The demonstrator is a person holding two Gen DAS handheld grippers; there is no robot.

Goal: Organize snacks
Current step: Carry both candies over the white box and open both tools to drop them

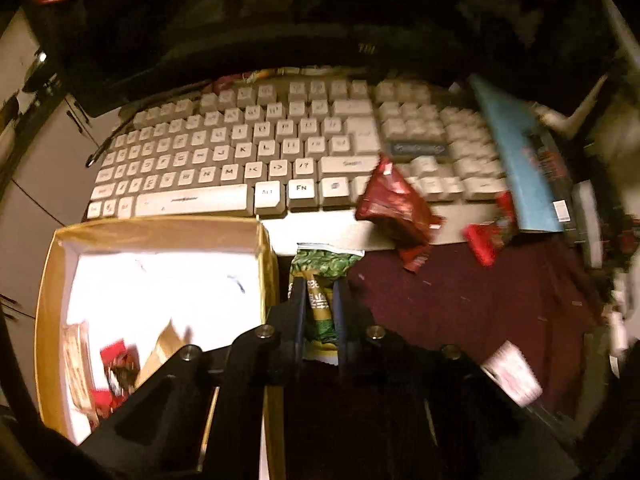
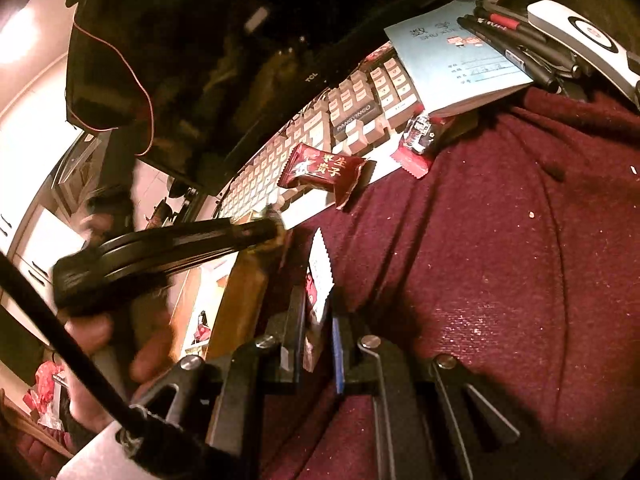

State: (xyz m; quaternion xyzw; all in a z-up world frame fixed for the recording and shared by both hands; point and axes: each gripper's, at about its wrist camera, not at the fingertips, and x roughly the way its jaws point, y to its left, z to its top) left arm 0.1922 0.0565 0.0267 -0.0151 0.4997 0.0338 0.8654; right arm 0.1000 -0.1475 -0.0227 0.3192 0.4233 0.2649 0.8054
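In the left wrist view, the left gripper (image 1: 320, 300) has its jaws narrow and pressed on a green and yellow snack packet (image 1: 318, 280), just right of the cardboard box (image 1: 160, 230). The box already holds a few snacks in its near left corner. A dark red packet (image 1: 394, 208) leans on the keyboard (image 1: 240, 148) beyond the box, and a smaller red one (image 1: 486, 240) lies further right. The risk here, I think, is that the packet catches the box wall, because it sits so near to it.

In the right wrist view, the right gripper (image 2: 316, 320) is closed on a thin white and red packet (image 2: 318, 280) standing on edge, right of the box wall (image 2: 240, 300) over the maroon cloth (image 2: 500, 260). The left gripper (image 2: 272, 228) is very close (the two tools could collide above the box).
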